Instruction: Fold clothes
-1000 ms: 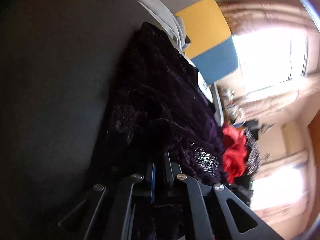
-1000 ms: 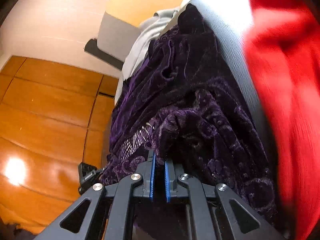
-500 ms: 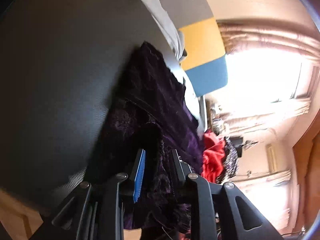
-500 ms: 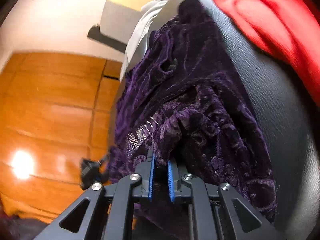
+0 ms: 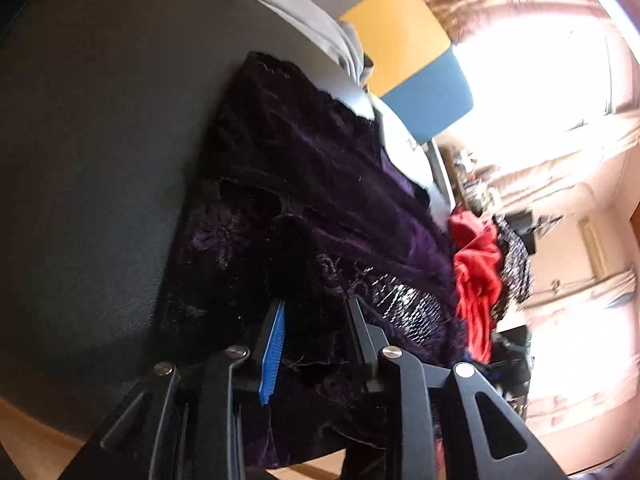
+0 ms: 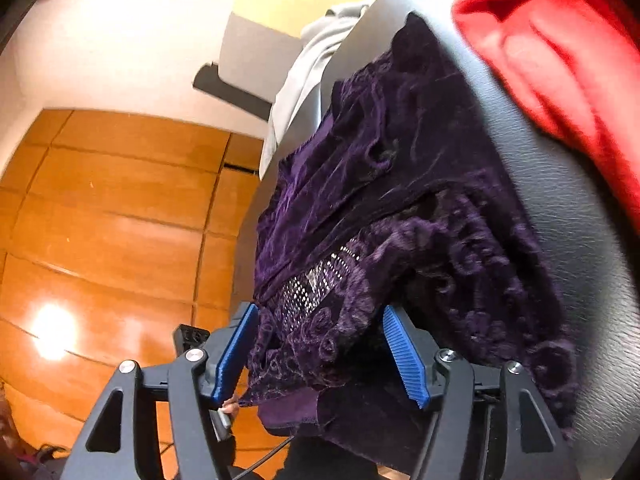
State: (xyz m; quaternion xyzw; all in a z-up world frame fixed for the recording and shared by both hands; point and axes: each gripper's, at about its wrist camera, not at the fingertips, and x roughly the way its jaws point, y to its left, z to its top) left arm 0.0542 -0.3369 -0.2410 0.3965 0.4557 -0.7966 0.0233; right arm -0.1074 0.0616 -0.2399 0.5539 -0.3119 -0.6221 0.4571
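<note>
On the near edge of the dark grey leather-textured counter [image 5: 92, 168] lies the deep purple embossed velvet garment [image 5: 304, 184], its near hem spilling over the rim between the fingers of both tools. The left hand-held gripper [image 5: 316, 340] has parted its jaws a little, and cloth sits loosely in the gap, not pinched. The right hand-held gripper [image 6: 324, 356] has just been opening and now stands wide, the hem hanging slack between its blue ribbed pads [image 6: 404, 356].

We judge the risk to be slippage: with neither tool clamping, the overhanging hem could drag the fold off the edge, and plush velvet may cling to the ribbed pads and pull the layers askew as we back away. The bright red fabric [image 6: 560, 60] lying to the right could also get caught.

The garment's long axis runs from us toward the far rim, its narrower end pointing away.
</note>
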